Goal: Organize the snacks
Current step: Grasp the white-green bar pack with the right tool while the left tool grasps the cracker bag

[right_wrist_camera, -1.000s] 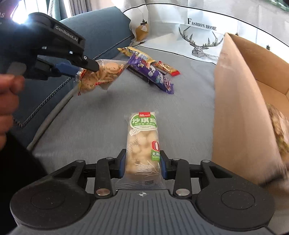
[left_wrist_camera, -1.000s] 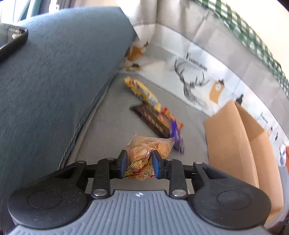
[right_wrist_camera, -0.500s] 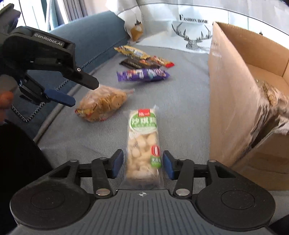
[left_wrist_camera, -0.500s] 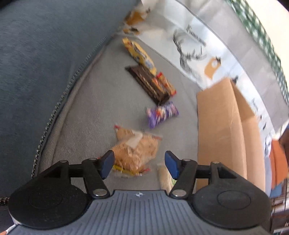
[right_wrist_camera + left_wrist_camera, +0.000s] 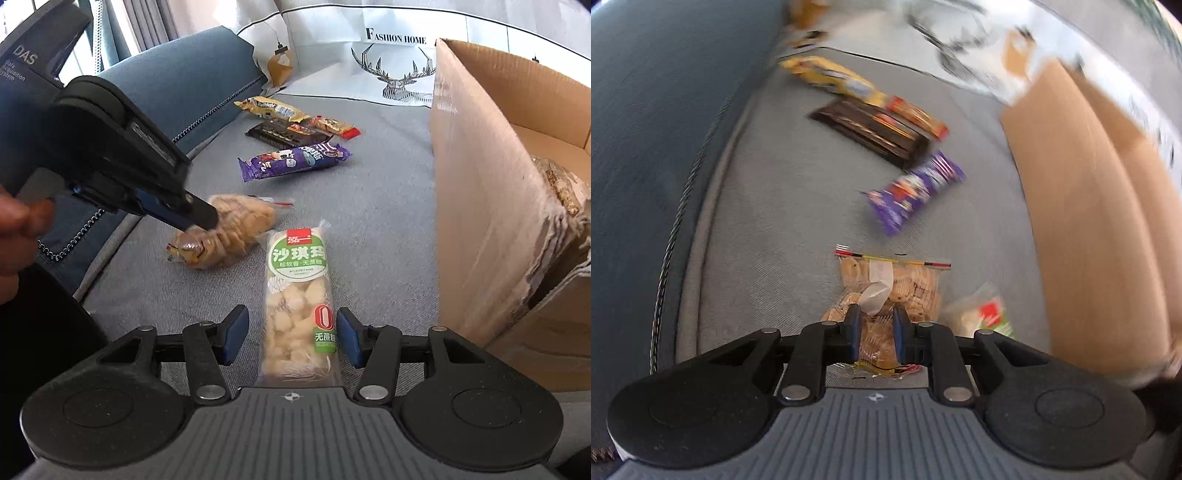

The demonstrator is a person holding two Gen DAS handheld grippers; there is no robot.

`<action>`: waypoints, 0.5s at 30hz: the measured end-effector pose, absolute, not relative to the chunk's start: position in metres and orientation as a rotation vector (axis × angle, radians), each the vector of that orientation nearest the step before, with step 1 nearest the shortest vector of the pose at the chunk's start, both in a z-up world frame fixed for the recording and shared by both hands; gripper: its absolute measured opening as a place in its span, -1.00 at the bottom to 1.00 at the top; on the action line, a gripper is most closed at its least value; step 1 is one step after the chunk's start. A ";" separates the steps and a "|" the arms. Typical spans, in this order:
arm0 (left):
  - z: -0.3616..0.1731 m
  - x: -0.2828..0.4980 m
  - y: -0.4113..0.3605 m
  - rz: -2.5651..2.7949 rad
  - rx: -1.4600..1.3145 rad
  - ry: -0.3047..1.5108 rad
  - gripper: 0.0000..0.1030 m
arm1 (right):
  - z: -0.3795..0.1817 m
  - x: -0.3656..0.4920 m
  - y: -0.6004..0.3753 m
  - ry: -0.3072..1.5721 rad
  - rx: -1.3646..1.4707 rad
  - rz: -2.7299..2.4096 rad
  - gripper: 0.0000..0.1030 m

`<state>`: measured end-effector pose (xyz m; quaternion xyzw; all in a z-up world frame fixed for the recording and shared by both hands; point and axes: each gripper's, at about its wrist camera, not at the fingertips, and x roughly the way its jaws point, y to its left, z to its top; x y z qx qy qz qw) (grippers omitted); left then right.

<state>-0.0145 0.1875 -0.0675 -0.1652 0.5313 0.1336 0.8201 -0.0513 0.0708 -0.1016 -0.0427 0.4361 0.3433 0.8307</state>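
Left gripper (image 5: 874, 334) has clamped again on the near end of the clear cookie bag (image 5: 890, 291), which it had let go half a second ago. Right gripper (image 5: 291, 336) has opened; its fingers stand apart either side of the green-labelled sachima pack (image 5: 297, 295), released flat on the grey woven sofa seat (image 5: 388, 206). Judging by this, both packs are being regripped before going into the cardboard box (image 5: 476, 177) at three o'clock. Crinkly purple wrapper (image 5: 293, 160) and dark chocolate bar (image 5: 284, 133) lie at twelve o'clock, untouched.
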 end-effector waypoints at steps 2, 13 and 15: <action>-0.068 -0.010 0.173 0.281 -0.241 1.147 -0.60 | -0.103 -0.050 0.072 0.934 -0.094 0.725 0.06; -0.075 -0.031 0.221 0.250 -0.617 1.024 -0.26 | -0.106 -0.050 0.071 0.944 -0.096 0.716 0.06; -0.072 -0.043 0.233 0.250 -0.702 0.963 -0.26 | -0.106 -0.050 0.071 0.944 -0.097 0.717 0.06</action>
